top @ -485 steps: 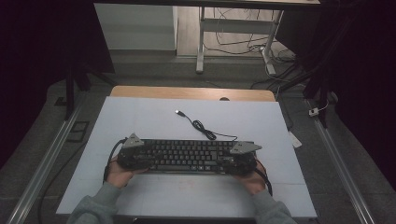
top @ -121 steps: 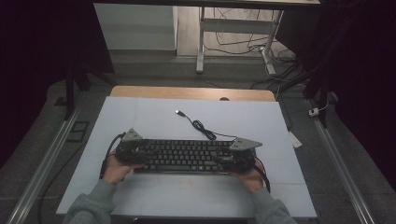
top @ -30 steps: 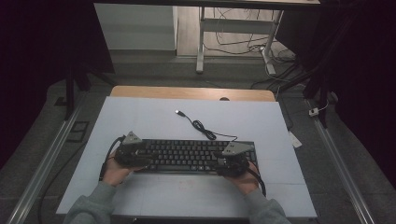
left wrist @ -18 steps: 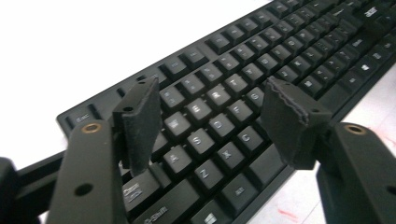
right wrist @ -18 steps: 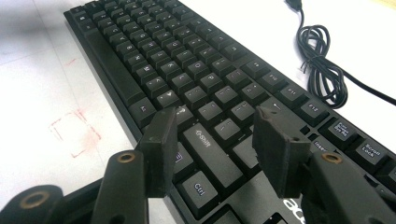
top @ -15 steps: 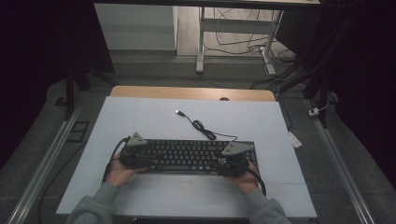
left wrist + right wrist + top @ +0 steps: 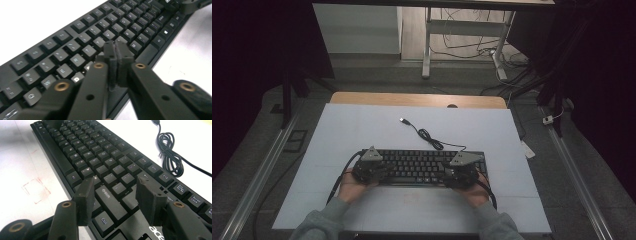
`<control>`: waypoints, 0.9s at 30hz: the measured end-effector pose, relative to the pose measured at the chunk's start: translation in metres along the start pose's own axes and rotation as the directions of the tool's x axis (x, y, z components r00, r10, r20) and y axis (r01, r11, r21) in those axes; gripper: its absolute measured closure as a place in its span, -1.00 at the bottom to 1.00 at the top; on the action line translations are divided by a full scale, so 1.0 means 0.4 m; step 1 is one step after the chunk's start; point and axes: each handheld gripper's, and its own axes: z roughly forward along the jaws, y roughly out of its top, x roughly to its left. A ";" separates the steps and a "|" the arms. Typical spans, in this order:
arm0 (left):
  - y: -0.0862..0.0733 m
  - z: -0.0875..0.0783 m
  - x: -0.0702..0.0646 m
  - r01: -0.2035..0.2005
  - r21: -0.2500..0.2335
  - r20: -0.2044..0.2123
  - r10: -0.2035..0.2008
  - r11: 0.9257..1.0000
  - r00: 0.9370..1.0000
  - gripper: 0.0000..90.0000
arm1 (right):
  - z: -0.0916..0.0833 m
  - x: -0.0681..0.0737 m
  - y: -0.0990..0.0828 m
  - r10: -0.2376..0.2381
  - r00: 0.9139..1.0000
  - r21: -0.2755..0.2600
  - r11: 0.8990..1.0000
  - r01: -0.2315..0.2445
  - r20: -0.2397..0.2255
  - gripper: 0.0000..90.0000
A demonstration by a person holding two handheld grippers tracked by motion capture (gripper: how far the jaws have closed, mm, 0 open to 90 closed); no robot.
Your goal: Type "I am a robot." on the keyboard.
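left gripper [image 7: 115, 53]: jaws just closed pad to pad, nothing between, tips over the letter keys | keyboard [image 7: 422, 166]: flat on the white counter [image 7: 362, 130], near its front edge, cable [image 7: 427, 135] coiled behind | right gripper [image 7: 115, 188]: jaws apart, straddling the shift key, gripping nothing

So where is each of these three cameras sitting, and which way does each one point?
High view: above the person's side, looking forward and down at the pale table; forearms, hands and both grippers show.
Left gripper view: rides the left gripper, jaws shut, looking along them over the black computer keyboard.
Right gripper view: rides the right gripper, jaws open above the shift key; coiled black cable beyond.
All three share the keyboard.
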 end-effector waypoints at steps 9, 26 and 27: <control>0.005 0.046 -0.015 -0.025 0.049 -0.015 0.026 0.998 1.000 0.98 | 0.000 0.000 0.000 0.001 1.000 0.005 1.000 -0.001 0.000 0.09; 0.003 0.064 -0.020 -0.023 0.066 -0.019 0.025 0.998 1.000 0.98 | 0.003 0.000 0.000 0.000 1.000 0.015 1.000 0.000 0.007 0.08; 0.003 0.064 -0.020 -0.021 0.066 -0.021 0.023 0.998 1.000 0.98 | 0.002 0.000 0.000 0.000 1.000 0.014 1.000 0.000 0.007 0.08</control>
